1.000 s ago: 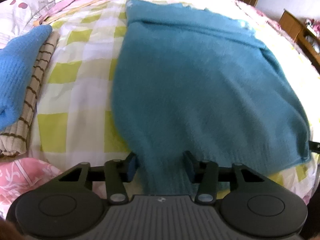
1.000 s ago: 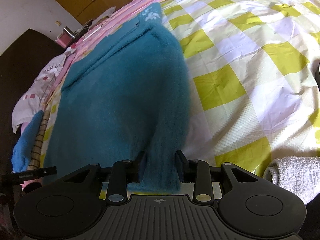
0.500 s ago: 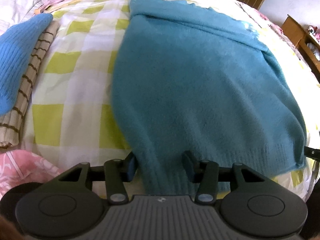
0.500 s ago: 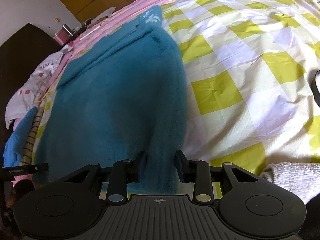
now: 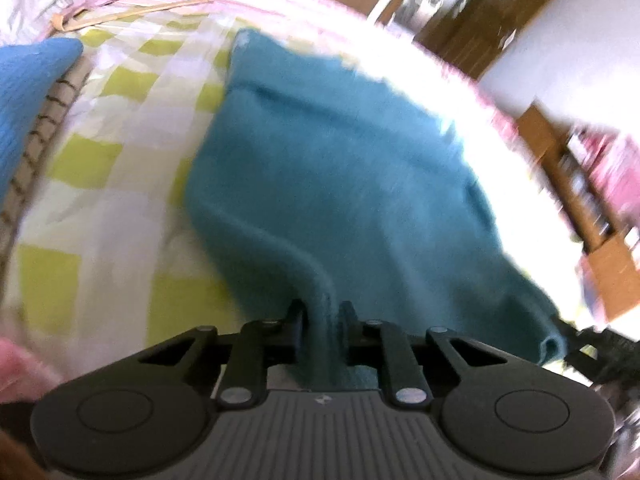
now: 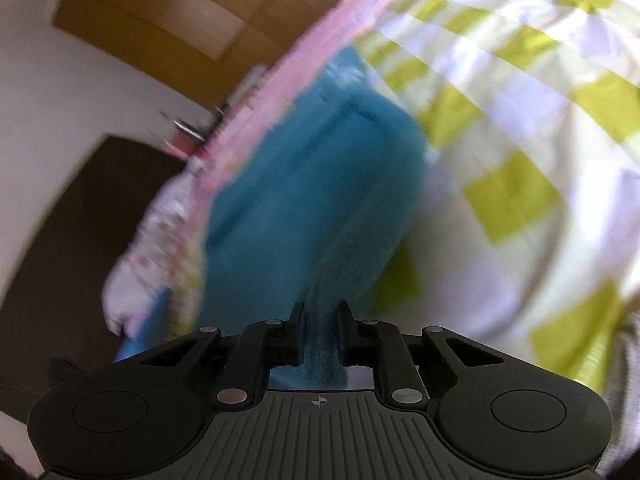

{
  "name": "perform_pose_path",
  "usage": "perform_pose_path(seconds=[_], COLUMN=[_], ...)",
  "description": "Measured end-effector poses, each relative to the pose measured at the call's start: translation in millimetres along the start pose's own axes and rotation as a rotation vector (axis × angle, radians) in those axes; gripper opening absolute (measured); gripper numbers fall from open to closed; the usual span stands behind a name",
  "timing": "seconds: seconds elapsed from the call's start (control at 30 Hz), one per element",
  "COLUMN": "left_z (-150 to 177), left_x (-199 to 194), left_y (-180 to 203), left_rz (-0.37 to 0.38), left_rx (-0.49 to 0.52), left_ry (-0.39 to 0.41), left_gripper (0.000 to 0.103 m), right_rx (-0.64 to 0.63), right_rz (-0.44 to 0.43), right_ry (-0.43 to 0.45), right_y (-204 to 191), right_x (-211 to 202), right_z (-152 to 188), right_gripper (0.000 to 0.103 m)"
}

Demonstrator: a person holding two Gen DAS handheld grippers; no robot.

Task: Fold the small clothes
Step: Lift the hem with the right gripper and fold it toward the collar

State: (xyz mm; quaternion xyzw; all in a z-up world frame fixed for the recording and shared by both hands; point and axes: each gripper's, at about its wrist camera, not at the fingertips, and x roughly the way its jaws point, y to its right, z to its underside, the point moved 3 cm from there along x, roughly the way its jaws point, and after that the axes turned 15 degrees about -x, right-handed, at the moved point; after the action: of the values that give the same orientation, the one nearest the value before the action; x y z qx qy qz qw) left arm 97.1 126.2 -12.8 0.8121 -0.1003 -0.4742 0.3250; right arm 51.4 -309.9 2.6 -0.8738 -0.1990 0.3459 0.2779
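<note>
A teal knitted sweater (image 5: 340,184) lies on the yellow-and-white checked bed sheet (image 5: 100,168). My left gripper (image 5: 323,320) is shut on the sweater's near hem, which rises in a ridge into the jaws. My right gripper (image 6: 319,316) is shut on the other end of the hem of the same sweater (image 6: 304,200), lifting it off the sheet (image 6: 520,184). Both views are blurred by motion. The right gripper shows at the right edge of the left wrist view (image 5: 588,344).
A blue knitted garment (image 5: 24,92) lies on a striped beige one (image 5: 44,120) at the left. A wooden hanger (image 5: 132,12) lies at the far left. Wooden furniture (image 5: 592,216) stands beyond the bed's right side. A white towel (image 6: 628,360) lies at the right edge.
Both grippers have closed on the sweater's hem and lifted it. The cameras have tilted up and the near part of the sweater has risen off the sheet.
</note>
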Motion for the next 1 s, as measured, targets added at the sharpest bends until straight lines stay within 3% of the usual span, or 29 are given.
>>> perform_pose_path(seconds=[0.2,0.4,0.67,1.0], left_z=[-44.4,-96.5,-156.1,-201.4], left_x=[4.7,18.4,39.3,78.4], left_y=[3.2,10.0,20.0,18.0], left_rz=[0.229,0.310,0.309,0.211], left_rx=[-0.155,-0.194,-0.178,-0.164], left_ry=[0.100,0.187,0.284,0.350], left_gripper=[0.020,0.019,0.019,0.019], right_rx=[0.053,0.089,0.101,0.108], right_rz=[-0.081,-0.109,-0.093,-0.030], right_ry=[0.129,0.260,0.341,0.407], right_y=[-14.4,-16.8,-7.9,17.9], right_x=[15.3,43.0,89.2,140.5], right_z=[-39.2,-88.5,-144.0,-193.5], right_gripper=[0.015,0.015,0.015,0.015])
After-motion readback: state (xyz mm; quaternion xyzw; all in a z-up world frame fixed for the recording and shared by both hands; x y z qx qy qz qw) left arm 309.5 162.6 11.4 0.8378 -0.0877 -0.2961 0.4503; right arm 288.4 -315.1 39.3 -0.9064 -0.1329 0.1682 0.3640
